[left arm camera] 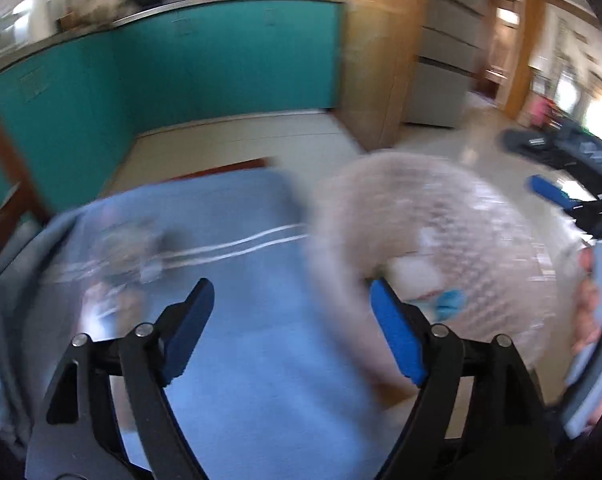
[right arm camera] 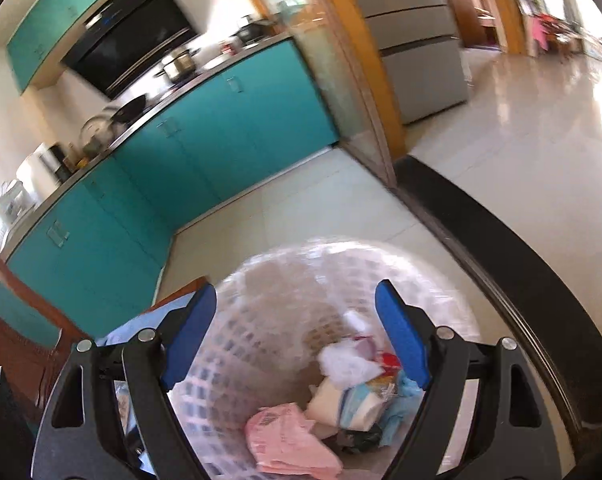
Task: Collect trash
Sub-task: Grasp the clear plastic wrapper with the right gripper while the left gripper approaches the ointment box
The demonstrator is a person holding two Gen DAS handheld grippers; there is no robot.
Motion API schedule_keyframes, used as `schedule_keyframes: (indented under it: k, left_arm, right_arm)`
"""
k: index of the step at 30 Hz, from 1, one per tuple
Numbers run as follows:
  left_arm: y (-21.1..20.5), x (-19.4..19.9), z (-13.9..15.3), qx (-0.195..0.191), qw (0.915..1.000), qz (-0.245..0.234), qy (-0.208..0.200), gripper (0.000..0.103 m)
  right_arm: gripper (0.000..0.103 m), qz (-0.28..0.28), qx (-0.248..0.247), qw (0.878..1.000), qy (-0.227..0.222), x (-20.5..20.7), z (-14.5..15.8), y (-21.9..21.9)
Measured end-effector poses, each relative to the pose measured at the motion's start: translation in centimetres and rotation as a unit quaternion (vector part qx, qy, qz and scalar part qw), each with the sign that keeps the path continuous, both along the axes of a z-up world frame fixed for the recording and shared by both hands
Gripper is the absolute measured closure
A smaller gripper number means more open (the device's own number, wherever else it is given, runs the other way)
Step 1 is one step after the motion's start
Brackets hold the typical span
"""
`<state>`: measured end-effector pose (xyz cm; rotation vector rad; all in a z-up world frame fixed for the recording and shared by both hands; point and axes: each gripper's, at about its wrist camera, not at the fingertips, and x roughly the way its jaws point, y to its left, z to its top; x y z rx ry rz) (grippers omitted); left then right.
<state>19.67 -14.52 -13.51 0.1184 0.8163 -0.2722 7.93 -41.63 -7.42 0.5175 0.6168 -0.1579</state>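
Note:
A white lattice waste basket (right arm camera: 237,344) stands on the floor beside a table with a blue cloth (left arm camera: 237,208). It holds crumpled trash: a pink bag (right arm camera: 289,440), white tissue (right arm camera: 345,360) and blue and white wrappers (right arm camera: 365,400). My right gripper (right arm camera: 297,336) is open and empty, right above the basket's mouth. My left gripper (left arm camera: 293,328) is open and empty over the blue cloth, with the basket (left arm camera: 461,248) blurred at its right. A blurred clear wrapper (left arm camera: 129,248) lies on the cloth at the left. The other gripper (left arm camera: 561,196) shows at the far right of the left wrist view.
Teal kitchen cabinets (right arm camera: 221,128) with a countertop of pots run along the back. A wooden door frame (right arm camera: 365,80) and a grey fridge (right arm camera: 417,52) stand to the right. A black curved edge (right arm camera: 501,240) crosses the tiled floor by the basket.

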Motion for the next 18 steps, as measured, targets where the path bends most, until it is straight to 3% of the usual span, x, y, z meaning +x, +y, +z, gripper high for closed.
schedule_keyframes:
  k: [3,6,10,12,15,18]
  left_arm:
    - [6.9,0.4,-0.9,-0.001,0.9959,0.089,0.019,0.020]
    - [13.3,0.5,-1.9,-0.026,0.9853,0.161,0.051,0.020]
    - [16.9,-0.2,-2.1,-0.027,0.9804,0.187,0.057,0.019]
    - [17.9,-0.8,-2.2,-0.019,0.9808,0.185,0.058,0.018]
    - [19.2,-1.5,-2.4,-0.013,0.9804,0.186,0.062,0.018]
    - [20.1,-2.0,-2.9,-0.011,0.9791,0.191,0.069,0.017]
  right_arm:
    - [0.021,0.062,-0.019,0.998,-0.004,2.0,0.5,3.9]
    - [0.020,0.157,-0.049,0.986,-0.009,4.9,0.8,10.2]
    - [0.016,0.278,-0.060,0.959,0.016,9.3,-0.4,19.5]
    - [0.016,0.311,-0.054,0.948,0.043,11.3,-1.8,23.4]
    - [0.016,0.325,-0.067,0.940,0.078,14.2,-4.0,28.0]
    - [0.016,0.309,-0.110,0.939,0.104,16.7,-5.8,31.7]
